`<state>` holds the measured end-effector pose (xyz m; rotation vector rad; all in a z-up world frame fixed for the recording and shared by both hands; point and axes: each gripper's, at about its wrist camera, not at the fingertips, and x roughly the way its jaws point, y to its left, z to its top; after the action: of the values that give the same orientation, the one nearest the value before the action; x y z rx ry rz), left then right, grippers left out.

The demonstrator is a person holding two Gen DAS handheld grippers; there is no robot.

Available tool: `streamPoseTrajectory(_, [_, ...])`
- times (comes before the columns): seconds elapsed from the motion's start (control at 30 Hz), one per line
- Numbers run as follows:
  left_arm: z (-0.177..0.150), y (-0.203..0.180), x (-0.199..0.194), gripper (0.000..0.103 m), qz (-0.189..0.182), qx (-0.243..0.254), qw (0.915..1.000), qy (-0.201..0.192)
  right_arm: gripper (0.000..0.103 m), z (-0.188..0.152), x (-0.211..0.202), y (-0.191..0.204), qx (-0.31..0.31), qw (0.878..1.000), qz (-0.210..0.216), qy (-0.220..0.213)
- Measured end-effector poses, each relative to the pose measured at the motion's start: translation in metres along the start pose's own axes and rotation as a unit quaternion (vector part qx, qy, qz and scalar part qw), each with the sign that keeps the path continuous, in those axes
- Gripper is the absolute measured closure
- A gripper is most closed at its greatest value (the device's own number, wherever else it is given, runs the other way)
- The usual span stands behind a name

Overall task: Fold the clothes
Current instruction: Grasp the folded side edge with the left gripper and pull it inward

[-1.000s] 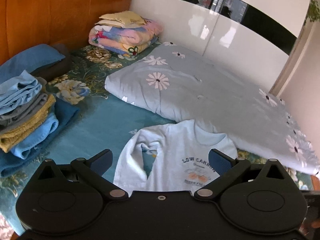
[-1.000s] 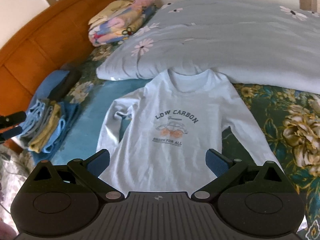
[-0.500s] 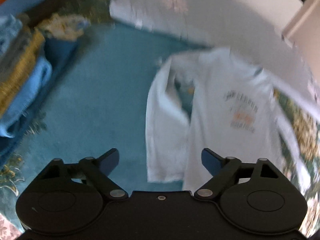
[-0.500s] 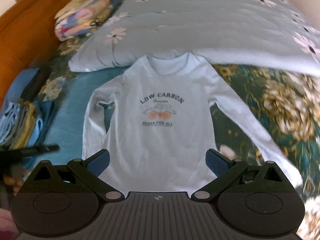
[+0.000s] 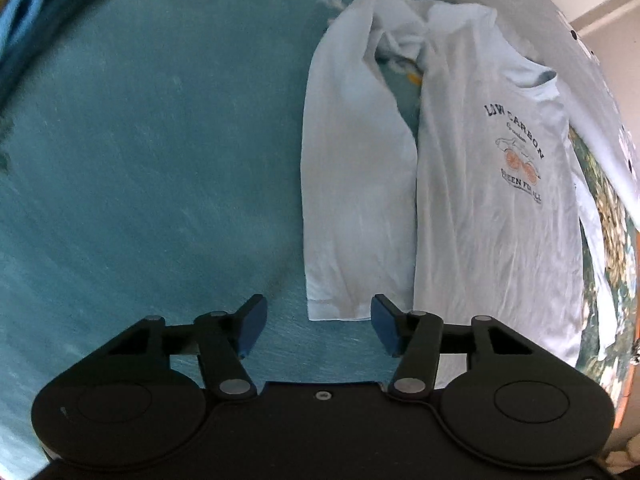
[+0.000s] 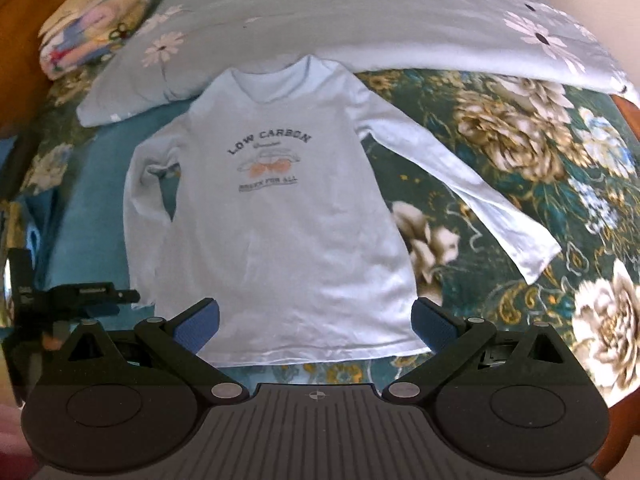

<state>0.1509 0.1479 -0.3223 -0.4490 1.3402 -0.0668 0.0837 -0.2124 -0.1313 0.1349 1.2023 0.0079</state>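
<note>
A pale blue long-sleeved shirt (image 6: 272, 240) with a "LOW CARBON" print lies flat on the bed, collar toward the duvet. One sleeve (image 6: 480, 208) stretches out to the right. The other sleeve (image 5: 352, 184) lies straight down beside the body. My left gripper (image 5: 319, 326) points down at that sleeve's cuff (image 5: 338, 308). Its jaws are closing, with the cuff between them nearer the right finger, and the pads are not pressing on it. My right gripper (image 6: 316, 326) hovers wide open over the shirt's bottom hem (image 6: 320, 354). The left gripper (image 6: 76, 296) also shows at the left edge of the right wrist view.
A grey-blue daisy duvet (image 6: 360, 12) lies just beyond the collar. A folded colourful blanket (image 6: 92, 28) sits by the wooden headboard (image 6: 12, 20). A stack of folded clothes (image 5: 20, 12) lies far left. The sheet is teal (image 5: 140, 160) on the left and dark floral (image 6: 560, 160) on the right.
My left gripper has dropped toward the bed and tipped downward onto the sleeve cuff, its jaws narrowing. My right gripper has shifted sideways and tilted down, so the whole shirt now shows.
</note>
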Motion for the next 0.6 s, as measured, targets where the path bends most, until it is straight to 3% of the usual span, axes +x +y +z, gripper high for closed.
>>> streamPoseTrajectory(0.17, [0.000,-0.005,0.007,0.051,-0.021,-0.015,0.9996,0.013,0.000,-0.001,-0.003,0.002,0.010,1.000,-0.007,-0.008])
streamPoseTrajectory(0.23, [0.001,-0.001,0.009,0.062,-0.027,-0.044,0.9986,0.015,0.000,-0.002,-0.002,0.005,0.009,1.000,-0.007,-0.009])
streamPoseTrajectory(0.3, [0.004,0.003,0.010,0.086,-0.031,-0.072,0.9968,0.017,0.000,-0.001,-0.003,0.006,0.007,1.000,-0.006,-0.012])
streamPoseTrajectory(0.4, [0.004,0.003,0.007,0.097,-0.036,-0.078,0.9961,0.017,0.000,0.002,-0.006,0.008,0.007,1.000,-0.006,-0.024])
streamPoseTrajectory(0.6, [0.007,0.005,-0.018,0.100,-0.020,-0.065,0.9974,-0.021,0.000,0.012,-0.006,0.011,0.013,0.999,-0.006,-0.039])
